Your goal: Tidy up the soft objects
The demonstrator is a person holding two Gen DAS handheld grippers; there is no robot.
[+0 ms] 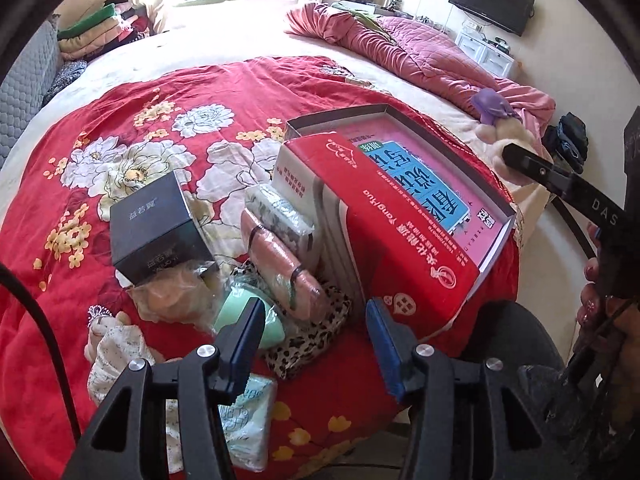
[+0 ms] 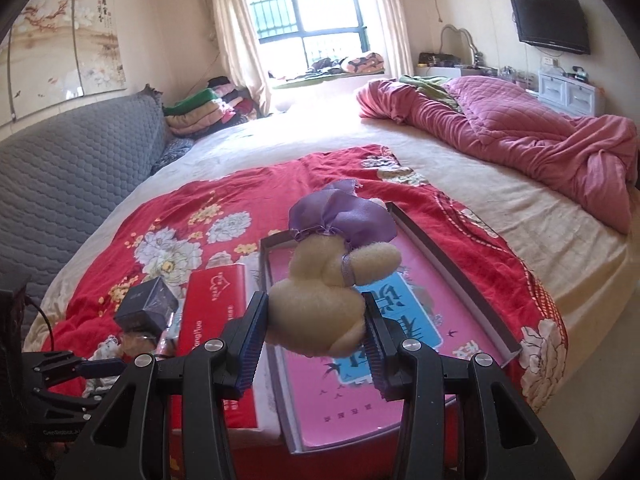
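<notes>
Left tool (image 1: 314,344): jaws stand apart with nothing between the pads; it hangs above a clutter of small goods at the near edge of the red floral bedspread (image 1: 160,128).

Right tool (image 2: 316,344): jaws closed on the cream plush toy (image 2: 320,308), pads pressing into its lower body from both sides. The toy is clear of the bed and hangs over the pink tray; it wears a purple satin dress (image 2: 340,214) on the part farthest from the camera.

Container 1, pink tray (image 2: 460,256): a shallow open box lid with grey walls and a pink floor bearing a blue printed panel. In both views its floor shows no loose goods. In the left wrist view it is tilted, propped on the red carton.

Container 2, red carton (image 1: 400,248): closed, printed in white, lying just beside the tray and under its near edge. Contents cannot be seen.

Container 3, black box (image 1: 156,232): closed, resting partly on a clear plastic bag (image 1: 176,300) that holds something tan.

Loose soft goods on the bedspread, between black box and red carton: a pink folded cloth (image 1: 280,264) bound with dark bands, a patterned wrapped bundle (image 1: 280,216) touching it, a leopard-print cloth (image 1: 312,332) under both, a mint-green item (image 1: 240,316) in plastic behind the left tool's finger, and a tissue pack (image 1: 248,420) nearest the camera.

The bed (image 2: 500,216) also carries a crumpled pink quilt (image 2: 520,136), well apart from the work area.
</notes>
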